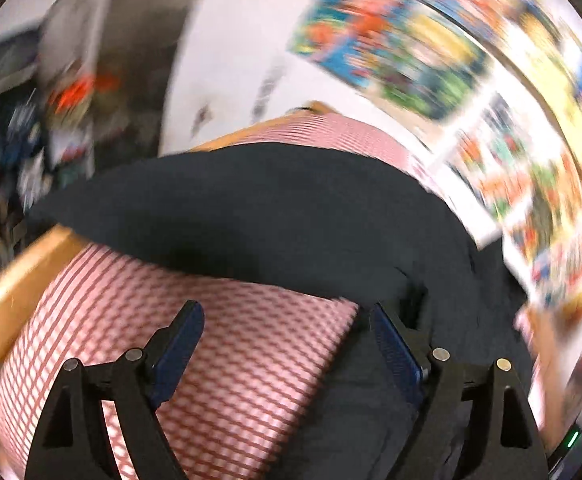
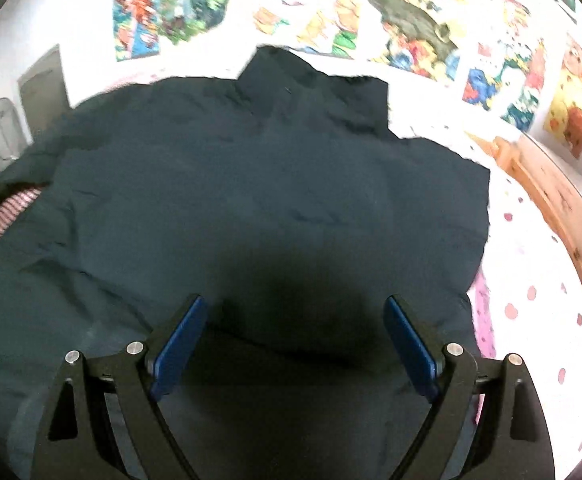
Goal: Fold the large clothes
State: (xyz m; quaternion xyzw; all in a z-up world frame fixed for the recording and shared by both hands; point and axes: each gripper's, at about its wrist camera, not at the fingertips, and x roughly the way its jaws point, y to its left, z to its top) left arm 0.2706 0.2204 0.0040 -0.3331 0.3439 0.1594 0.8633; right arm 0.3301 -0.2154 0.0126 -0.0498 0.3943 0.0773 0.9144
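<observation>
A large dark garment (image 2: pixel 251 184) lies spread over the bed, filling most of the right wrist view, with a flap sticking out at its far edge. My right gripper (image 2: pixel 293 316) hovers over its near part, jaws wide apart, nothing between the blue pads (image 2: pixel 179 348). In the blurred left wrist view the same dark garment (image 1: pixel 251 208) lies across a red-and-white checked cover (image 1: pixel 243 344). My left gripper (image 1: pixel 283 320) hangs open above the cover at the garment's edge, and holds nothing.
A wooden bed frame (image 2: pixel 563 196) runs along the right side, and a wooden bed frame (image 1: pixel 11 292) shows at the left in the left wrist view. White bedding with pink dots (image 2: pixel 531 288) lies beside the garment. Colourful posters (image 2: pixel 411 20) cover the wall.
</observation>
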